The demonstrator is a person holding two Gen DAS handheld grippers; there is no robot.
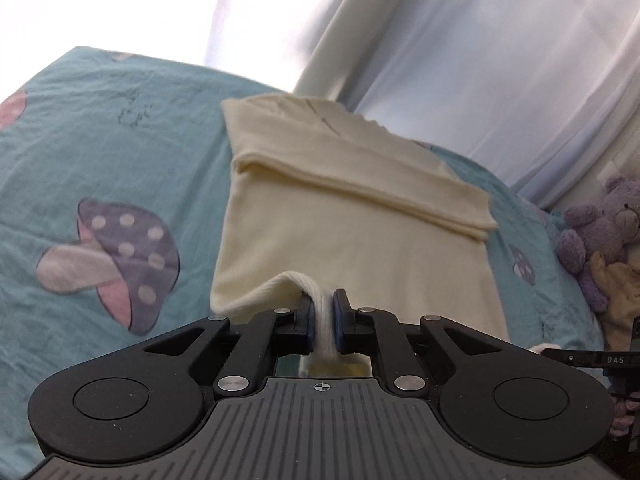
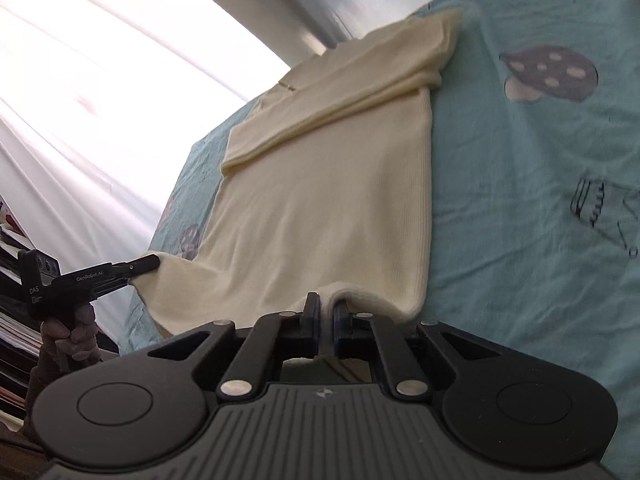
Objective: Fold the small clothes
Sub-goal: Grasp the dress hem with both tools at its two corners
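Cream sweater (image 1: 352, 216) lies flat on the bed, its near hem lifted at both corners. Left tool (image 1: 324, 316) pinches one hem corner between its pads; right tool (image 2: 326, 314) pinches the other. Beyond, folded sleeves cross the chest on the mushroom-print sheet (image 1: 100, 152), with curtains (image 1: 480, 60) behind.

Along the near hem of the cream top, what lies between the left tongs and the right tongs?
Only the cream top's own hem, slightly lifted, spans from left tongs to right tongs; the right wrist view shows it.
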